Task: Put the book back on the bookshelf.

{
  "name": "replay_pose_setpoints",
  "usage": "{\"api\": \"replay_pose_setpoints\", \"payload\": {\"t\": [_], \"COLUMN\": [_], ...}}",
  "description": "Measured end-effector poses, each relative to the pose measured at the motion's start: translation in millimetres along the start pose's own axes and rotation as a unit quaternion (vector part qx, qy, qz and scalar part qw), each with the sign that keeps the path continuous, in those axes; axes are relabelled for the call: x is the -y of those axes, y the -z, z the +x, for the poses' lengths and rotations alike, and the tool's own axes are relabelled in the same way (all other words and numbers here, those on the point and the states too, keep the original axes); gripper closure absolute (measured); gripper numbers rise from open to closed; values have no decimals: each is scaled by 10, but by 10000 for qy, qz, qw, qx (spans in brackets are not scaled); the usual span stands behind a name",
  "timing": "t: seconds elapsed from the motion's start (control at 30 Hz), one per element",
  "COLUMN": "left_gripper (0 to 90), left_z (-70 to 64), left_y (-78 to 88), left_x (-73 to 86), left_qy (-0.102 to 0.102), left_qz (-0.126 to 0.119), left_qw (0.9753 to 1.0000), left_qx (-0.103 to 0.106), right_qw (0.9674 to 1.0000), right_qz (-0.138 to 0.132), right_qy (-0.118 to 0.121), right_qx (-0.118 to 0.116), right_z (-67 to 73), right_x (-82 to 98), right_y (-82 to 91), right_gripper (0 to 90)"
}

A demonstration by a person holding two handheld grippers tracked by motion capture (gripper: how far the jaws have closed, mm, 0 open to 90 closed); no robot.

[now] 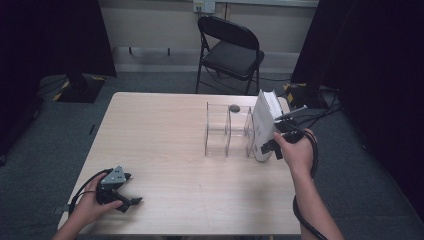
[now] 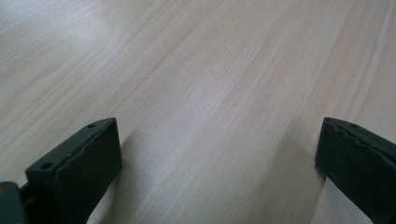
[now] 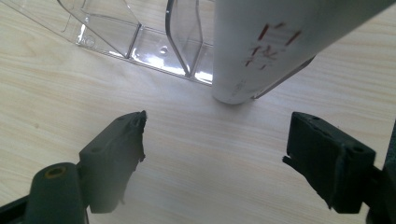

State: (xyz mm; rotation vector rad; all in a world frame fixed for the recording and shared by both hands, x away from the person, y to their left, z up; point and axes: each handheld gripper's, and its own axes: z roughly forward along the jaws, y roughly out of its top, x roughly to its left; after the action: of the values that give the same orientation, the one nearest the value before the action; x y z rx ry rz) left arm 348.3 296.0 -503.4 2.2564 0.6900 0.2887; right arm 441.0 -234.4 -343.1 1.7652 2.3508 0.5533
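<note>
1. The table is pale wood and mostly bare; a black folding chair stands beyond its far edge.
2. The clear divided rack sits right of centre, with a small dark thing, perhaps a pebble, at its far rim.
3. The white book stands tilted at the rack's right end; in my right gripper view its lower corner rests on the wood just beside the rack's clear wall, apparently outside the slot.
4. My right gripper hangs close to the book, jaws spread wide and empty.
5. My left gripper rests near the table's front left corner, jaws wide apart over bare wood, holding nothing.
6. To do this well, I'd square the jaws to the book's thin edge, pinch low, then lift it over the wall.
</note>
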Motion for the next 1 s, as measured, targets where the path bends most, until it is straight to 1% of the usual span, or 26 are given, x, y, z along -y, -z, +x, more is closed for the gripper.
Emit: {"api": "replay_pose_setpoints", "payload": {"t": [0.07,0.13,0.17,0.2,0.23,0.27,0.33,0.4,0.5,0.63,0.7,0.83,0.93,0.97,1.0], "left_gripper": [0,0,0,0,0,0,0,0,0,0,0,0,0,0,0], "left_z": [-6,-7,-5,-7,-7,-5,-7,-7,-7,-7,-8,-7,-8,-8,-4], "left_y": [-3,-3,-2,-3,-3,-2,-3,-3,-3,-3,-3,-3,-3,-3,-2], "left_x": [2,2,2,2,2,2,2,2,2,2,3,2,2,3,1], "left_qy": [53,64,42,63,61,44,61,61,61,62,64,60,64,63,32], "left_qz": [-6,-2,3,-2,-2,2,-1,-2,-1,-2,-2,-1,-3,-2,3], "left_qw": [10000,10000,10000,10000,10000,10000,10000,10000,10000,10000,10000,10000,10000,10000,10000], "left_qx": [27,35,27,33,33,28,33,33,32,32,33,32,32,33,21], "right_qw": [10000,10000,10000,9999,9999,9998,9998,9998,9996,9995,9993,9990,9985,9985,9984], "right_qz": [-30,-21,-15,-13,4,17,11,20,-36,-49,-19,10,2,6,16], "right_qy": [10,40,39,66,44,94,84,126,196,243,300,394,446,463,456], "right_qx": [-51,-82,-89,-107,-135,-154,-176,-180,-193,-201,-232,-209,-310,-299,-343], "right_z": [2,7,10,12,16,16,26,35,50,86,111,151,180,186,196], "right_x": [32,59,69,88,103,118,148,177,204,234,250,273,289,293,299], "right_y": [-1,-10,-14,-23,-32,-42,-64,-85,-107,-131,-149,-185,-216,-222,-238], "right_gripper": [179,179,179,180,180,179,179,180,185,185,183,181,181,181,181]}}
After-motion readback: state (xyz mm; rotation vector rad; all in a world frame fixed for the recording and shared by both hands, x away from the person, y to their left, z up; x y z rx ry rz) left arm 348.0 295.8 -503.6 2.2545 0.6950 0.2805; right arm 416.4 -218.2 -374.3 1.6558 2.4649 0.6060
